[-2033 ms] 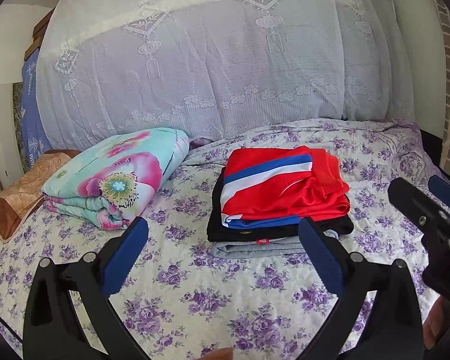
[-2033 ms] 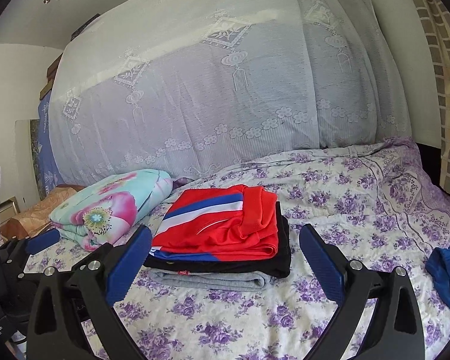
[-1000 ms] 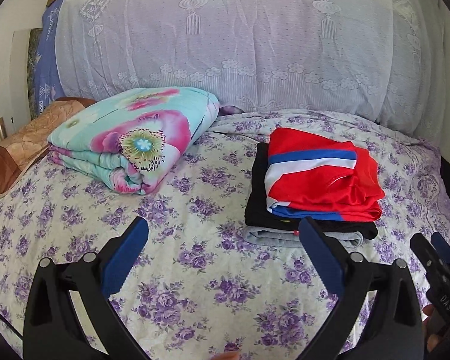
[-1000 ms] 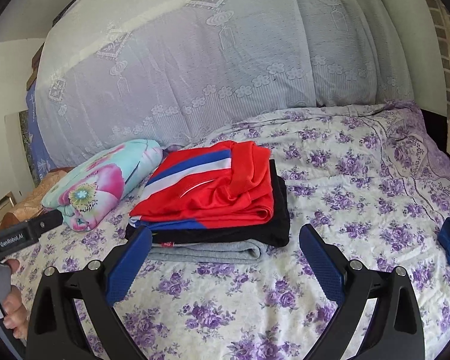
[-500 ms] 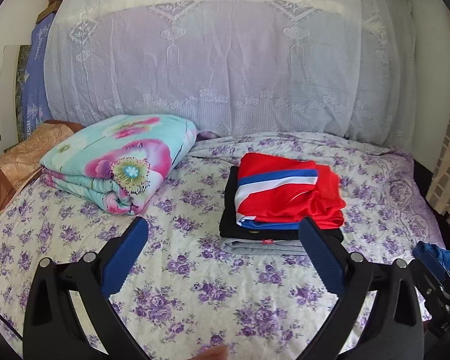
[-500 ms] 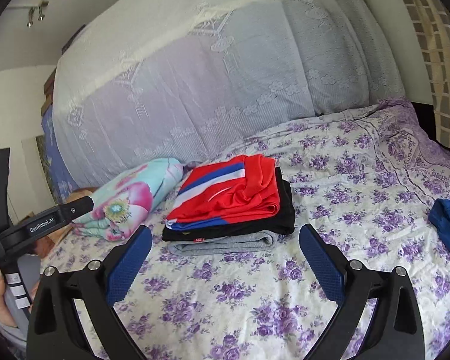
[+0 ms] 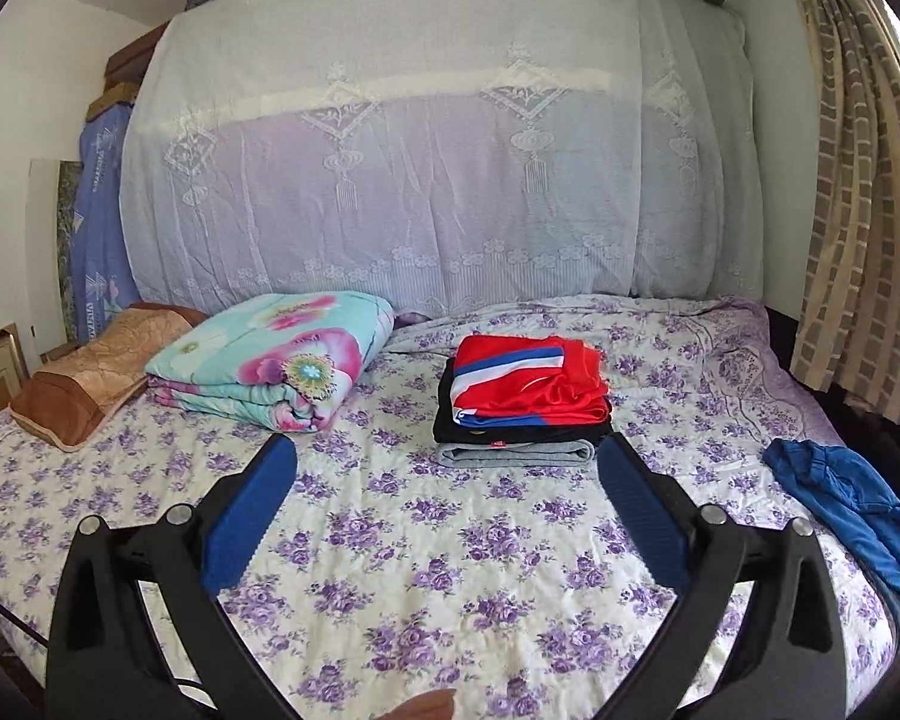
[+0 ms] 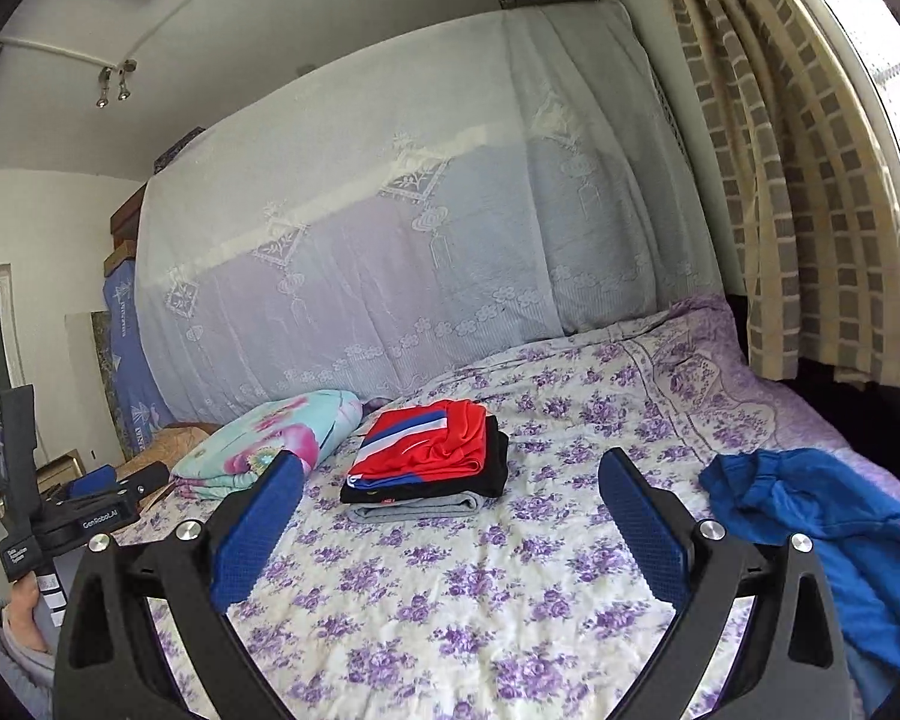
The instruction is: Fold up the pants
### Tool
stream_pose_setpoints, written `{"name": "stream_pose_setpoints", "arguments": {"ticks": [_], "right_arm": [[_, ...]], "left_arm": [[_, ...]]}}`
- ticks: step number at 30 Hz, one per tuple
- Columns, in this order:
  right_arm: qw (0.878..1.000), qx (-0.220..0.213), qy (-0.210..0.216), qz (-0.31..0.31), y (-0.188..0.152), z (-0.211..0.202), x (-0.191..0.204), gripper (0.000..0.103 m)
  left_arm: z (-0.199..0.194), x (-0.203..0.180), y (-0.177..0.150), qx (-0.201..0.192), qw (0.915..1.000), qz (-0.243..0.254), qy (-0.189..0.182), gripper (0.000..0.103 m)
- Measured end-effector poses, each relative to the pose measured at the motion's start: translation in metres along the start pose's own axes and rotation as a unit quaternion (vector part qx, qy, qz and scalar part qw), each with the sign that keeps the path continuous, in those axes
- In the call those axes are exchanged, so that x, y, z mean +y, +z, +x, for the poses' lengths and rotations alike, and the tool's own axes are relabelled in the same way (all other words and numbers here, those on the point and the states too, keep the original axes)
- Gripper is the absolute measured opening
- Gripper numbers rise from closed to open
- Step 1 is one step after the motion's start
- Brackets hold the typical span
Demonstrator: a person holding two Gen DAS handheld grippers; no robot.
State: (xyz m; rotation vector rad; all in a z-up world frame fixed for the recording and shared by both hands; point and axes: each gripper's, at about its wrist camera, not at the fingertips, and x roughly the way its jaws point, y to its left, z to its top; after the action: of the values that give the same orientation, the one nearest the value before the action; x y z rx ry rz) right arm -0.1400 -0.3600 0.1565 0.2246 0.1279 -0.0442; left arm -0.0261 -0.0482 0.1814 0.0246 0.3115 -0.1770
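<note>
A crumpled pair of blue pants (image 7: pixel 849 504) lies unfolded at the right edge of the bed; it also shows in the right wrist view (image 8: pixel 822 528). A stack of folded clothes (image 7: pixel 522 405), red on top, then black and grey, sits mid-bed, also in the right wrist view (image 8: pixel 432 459). My left gripper (image 7: pixel 447 504) is open and empty, held above the bed in front of the stack. My right gripper (image 8: pixel 450 510) is open and empty, with the blue pants to its right. The left gripper's body (image 8: pixel 90 516) shows at far left in the right wrist view.
A folded floral quilt (image 7: pixel 270 369) and a brown pillow (image 7: pixel 96 375) lie at the left of the bed. The purple-flowered bedspread (image 7: pixel 420 570) spreads below both grippers. A lace-covered headboard (image 7: pixel 438 180) stands behind. A checked curtain (image 7: pixel 852 210) hangs at the right.
Both grippers have pulled back and up from the folded stack, which now looks smaller. The blue pants have come further into both views at the right. Both stay open.
</note>
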Motion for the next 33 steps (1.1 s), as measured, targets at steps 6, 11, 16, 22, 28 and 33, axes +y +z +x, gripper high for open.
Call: {"name": "stream_pose_setpoints", "arguments": {"ticks": [6, 11, 16, 22, 28, 33], "right_arm": [[0.998, -0.032, 0.027, -0.046, 0.013, -0.108, 0.025, 0.099], [0.995, -0.066, 0.057, -0.057, 0.018, -0.167, 0.034, 0.099], [0.994, -0.044, 0.050, -0.083, 0.002, -0.152, 0.044, 0.099], [0.994, 0.061, 0.049, -0.071, -0.052, -0.059, 0.045, 0.099], [0.987, 0.156, -0.001, -0.048, -0.110, 0.033, 0.027, 0.099], [0.984, 0.177, -0.021, -0.015, -0.119, 0.086, 0.010, 0.099]], "left_arm": [[-0.100, 0.005, -0.014, -0.035, 0.9985, 0.041, 0.008, 0.098], [-0.155, 0.014, -0.014, -0.077, 0.9964, 0.034, 0.014, 0.098], [-0.152, 0.013, -0.023, -0.069, 0.9968, 0.038, 0.012, 0.098], [-0.080, 0.013, -0.067, 0.031, 0.9991, 0.027, 0.010, 0.098], [0.007, 0.006, -0.112, 0.121, 0.9918, 0.033, 0.026, 0.098], [0.070, -0.004, -0.123, 0.157, 0.9866, 0.037, 0.024, 0.098]]}}
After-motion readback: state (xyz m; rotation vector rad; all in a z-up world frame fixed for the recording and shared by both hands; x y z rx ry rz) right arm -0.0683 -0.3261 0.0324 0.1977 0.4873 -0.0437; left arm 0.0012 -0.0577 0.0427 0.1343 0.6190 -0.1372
